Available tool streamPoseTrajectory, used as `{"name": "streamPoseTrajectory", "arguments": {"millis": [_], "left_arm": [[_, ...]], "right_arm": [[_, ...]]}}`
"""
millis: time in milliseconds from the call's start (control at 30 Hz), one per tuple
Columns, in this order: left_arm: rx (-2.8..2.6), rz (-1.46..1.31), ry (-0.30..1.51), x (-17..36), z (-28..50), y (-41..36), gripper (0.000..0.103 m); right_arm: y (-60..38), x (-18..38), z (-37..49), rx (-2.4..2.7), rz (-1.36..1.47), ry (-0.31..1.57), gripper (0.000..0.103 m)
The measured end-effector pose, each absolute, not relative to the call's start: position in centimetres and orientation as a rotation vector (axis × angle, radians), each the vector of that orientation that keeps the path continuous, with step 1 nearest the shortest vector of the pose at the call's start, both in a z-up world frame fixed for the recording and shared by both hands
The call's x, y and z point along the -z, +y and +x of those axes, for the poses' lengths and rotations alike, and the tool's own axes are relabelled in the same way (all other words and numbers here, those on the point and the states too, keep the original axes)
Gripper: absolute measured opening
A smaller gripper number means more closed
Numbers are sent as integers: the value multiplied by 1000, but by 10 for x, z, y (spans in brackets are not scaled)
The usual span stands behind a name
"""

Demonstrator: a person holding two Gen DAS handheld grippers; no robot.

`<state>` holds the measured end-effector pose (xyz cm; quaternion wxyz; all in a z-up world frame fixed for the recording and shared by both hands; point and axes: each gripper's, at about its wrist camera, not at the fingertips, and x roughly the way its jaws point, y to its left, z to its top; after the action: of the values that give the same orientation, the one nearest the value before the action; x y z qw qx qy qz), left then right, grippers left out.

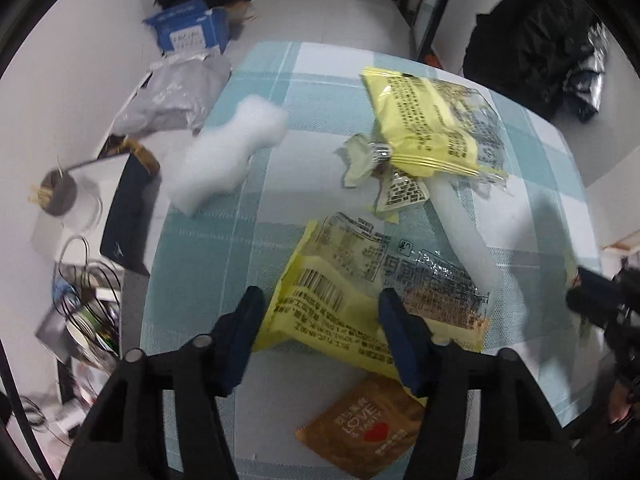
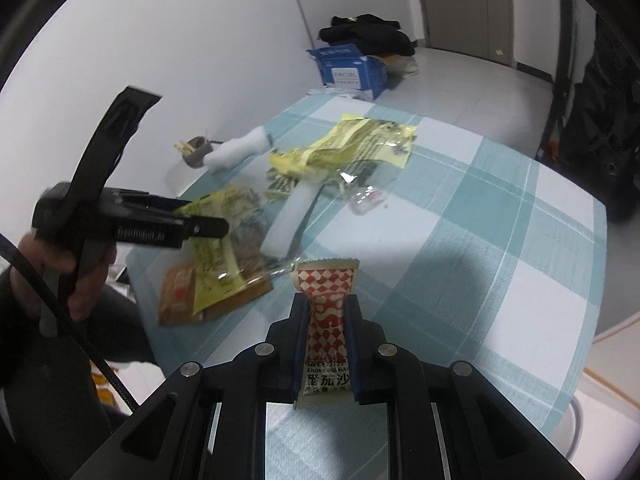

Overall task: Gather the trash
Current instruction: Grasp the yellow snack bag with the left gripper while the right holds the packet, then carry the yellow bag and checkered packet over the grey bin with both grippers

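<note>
My left gripper is open, its fingers either side of a yellow snack wrapper on the checked tablecloth. A brown sachet lies just below it. A second yellow wrapper, crumpled bits and white foam pieces lie further off. My right gripper is shut on a red-and-white ketchup sachet, held above the table. The left gripper shows in the right wrist view over the yellow wrapper.
A blue box and grey bag sit on the floor beyond the table's left edge. A cup with sticks, a dark notebook and wires lie at the left. Black bags stand at the right.
</note>
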<state>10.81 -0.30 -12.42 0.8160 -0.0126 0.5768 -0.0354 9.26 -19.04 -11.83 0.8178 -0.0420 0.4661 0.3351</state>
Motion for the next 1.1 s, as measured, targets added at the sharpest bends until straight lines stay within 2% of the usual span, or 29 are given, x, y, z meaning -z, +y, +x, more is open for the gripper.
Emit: {"name": "streamPoseTrajectory", "arguments": {"millis": [200, 400, 1100], "left_arm": [[62, -46, 1206, 118, 114, 2, 21], [75, -43, 1184, 113, 114, -6, 7], [117, -41, 999, 59, 75, -6, 3]], "right_arm": [[-195, 114, 91, -705, -77, 979, 16], [-197, 112, 91, -689, -76, 976, 16], [-209, 82, 79, -564, 6, 898, 16]]}}
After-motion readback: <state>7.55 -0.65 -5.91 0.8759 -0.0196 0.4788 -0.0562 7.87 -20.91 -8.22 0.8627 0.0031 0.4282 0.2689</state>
